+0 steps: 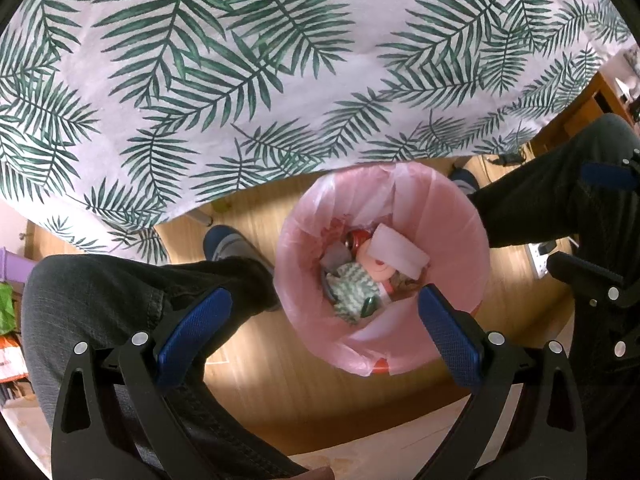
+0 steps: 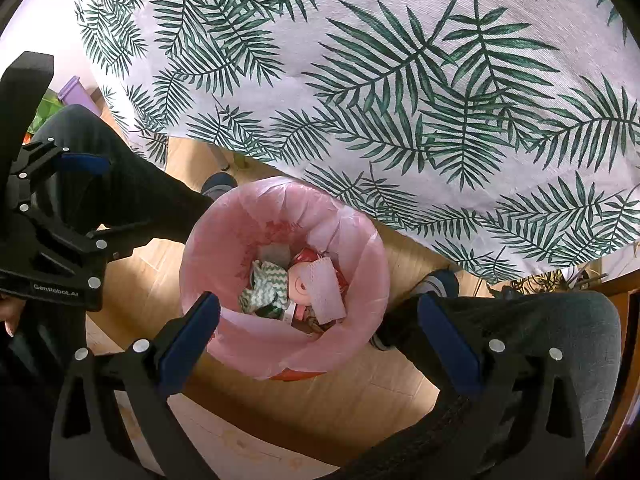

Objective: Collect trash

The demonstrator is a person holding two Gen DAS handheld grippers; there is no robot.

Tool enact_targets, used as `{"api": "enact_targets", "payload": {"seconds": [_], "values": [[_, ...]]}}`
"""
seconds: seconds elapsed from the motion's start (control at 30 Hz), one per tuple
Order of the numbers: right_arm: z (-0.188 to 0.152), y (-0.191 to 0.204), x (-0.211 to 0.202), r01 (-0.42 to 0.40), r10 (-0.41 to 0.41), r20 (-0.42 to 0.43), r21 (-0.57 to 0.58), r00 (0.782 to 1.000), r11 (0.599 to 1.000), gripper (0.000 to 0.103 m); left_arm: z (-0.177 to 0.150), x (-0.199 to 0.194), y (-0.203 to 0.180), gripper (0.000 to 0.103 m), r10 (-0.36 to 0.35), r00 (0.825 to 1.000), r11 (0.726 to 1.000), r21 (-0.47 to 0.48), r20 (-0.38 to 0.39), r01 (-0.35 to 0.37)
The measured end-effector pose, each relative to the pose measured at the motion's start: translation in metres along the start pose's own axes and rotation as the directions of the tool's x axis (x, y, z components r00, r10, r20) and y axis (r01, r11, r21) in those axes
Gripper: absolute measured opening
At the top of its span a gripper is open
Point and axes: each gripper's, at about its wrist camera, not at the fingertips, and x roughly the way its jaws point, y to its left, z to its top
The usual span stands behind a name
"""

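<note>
A bin with a pink liner (image 1: 304,280) stands on the wooden floor between the person's legs; it also shows in the right wrist view (image 2: 208,248). Inside lie a white sponge-like block (image 1: 398,254), a green-and-white patterned cloth (image 1: 354,286), a red can (image 1: 356,238) and other scraps. In the right wrist view the block (image 2: 328,290) and cloth (image 2: 266,284) show too. My left gripper (image 1: 324,300) is open and empty above the bin's near rim. My right gripper (image 2: 318,306) is open and empty above the bin.
A table with a palm-leaf cloth (image 1: 260,60) overhangs just behind the bin (image 2: 420,80). The person's legs in dark trousers (image 1: 120,300) (image 2: 540,320) flank the bin. A purple container (image 2: 74,88) stands at far left.
</note>
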Motion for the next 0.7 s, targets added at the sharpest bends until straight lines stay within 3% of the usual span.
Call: {"api": "enact_targets", "payload": {"seconds": [0.43,0.7], "values": [[0.0003,-0.0008,0.0007,0.001,-0.001,-0.002,0.001,1.0,1.0,0.098,-0.0018,-0.0057,-0.0059,0.097,-0.005,0.999,1.0,0.02,0.037,0.004],[0.0004,-0.0009,0.0009,0.001,-0.001,-0.003,0.001,1.0,1.0,0.098,-0.0016,-0.0008,-0.0053,0.097,-0.005,1.0,1.0,0.017,0.008,0.005]]}}
